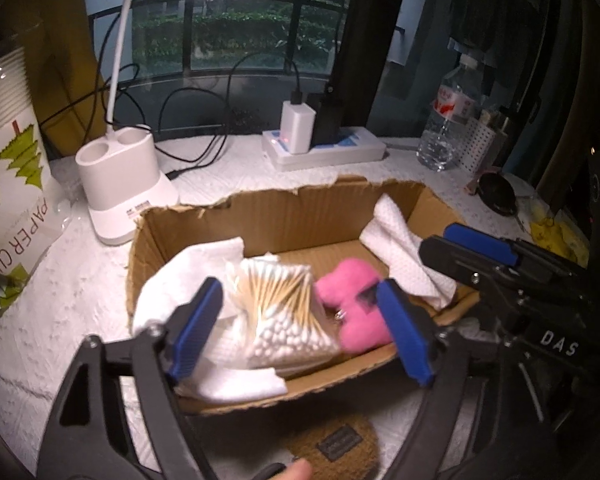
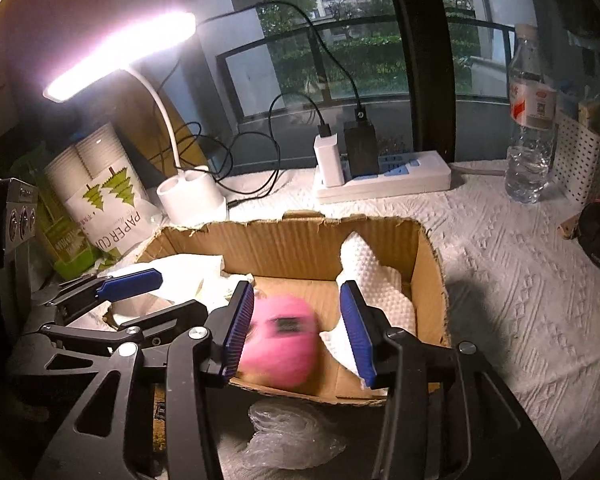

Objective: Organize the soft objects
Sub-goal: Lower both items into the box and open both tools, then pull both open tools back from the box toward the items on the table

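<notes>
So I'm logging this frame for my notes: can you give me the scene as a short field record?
container: torn cardboard box on the white table cover
in box: pink plush, cotton swab bag, white paper towels
left gripper: open, over the swabs
right gripper: open, around the blurred plush
outside box: brown knitted item

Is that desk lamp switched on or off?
On. The desk lamp head glows bright white in the right wrist view, above the cardboard box.
</notes>
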Available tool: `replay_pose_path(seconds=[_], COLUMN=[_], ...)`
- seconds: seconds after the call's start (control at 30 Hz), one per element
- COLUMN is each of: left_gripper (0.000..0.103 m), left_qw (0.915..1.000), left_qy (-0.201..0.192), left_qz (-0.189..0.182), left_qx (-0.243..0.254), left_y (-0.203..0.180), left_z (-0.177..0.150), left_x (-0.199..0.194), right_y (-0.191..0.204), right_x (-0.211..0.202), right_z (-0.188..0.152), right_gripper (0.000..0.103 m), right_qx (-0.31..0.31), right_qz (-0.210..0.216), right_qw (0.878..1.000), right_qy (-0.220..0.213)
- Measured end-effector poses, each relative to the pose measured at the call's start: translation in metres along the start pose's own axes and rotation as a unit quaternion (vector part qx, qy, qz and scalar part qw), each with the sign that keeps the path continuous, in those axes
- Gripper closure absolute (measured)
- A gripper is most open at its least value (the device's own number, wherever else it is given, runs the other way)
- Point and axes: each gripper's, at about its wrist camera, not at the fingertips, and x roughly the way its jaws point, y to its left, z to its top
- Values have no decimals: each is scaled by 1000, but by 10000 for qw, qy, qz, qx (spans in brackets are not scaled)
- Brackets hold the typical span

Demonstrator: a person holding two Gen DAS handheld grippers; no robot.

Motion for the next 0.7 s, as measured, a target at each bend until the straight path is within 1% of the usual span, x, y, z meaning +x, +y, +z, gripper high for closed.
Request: replay_pose_path(seconds=[0.17, 0.3, 0.43, 0.7], left_gripper=[16, 9, 7, 1], left_qw=[9999, 9996, 9993, 9988], left_qy=[-130, -260, -340, -466], left_qz=[44, 47, 62, 48], left_qx=[-17, -78, -125, -138], left_y=[-2, -4, -5, -8], left_z=[1, 0, -1, -4], left_x=[-12, -23, -33, -52], right_y=[-1, 0, 3, 7], right_x=[-9, -19, -28, -47], right_z=[0, 0, -1, -5], right_gripper=[56, 56, 55, 55], right_qx=[6, -14, -44, -58], right_qz=[-36, -40, -40, -58], right_qw=[10000, 9999, 9998, 9994], right_qy=[-74, -138, -206, -338])
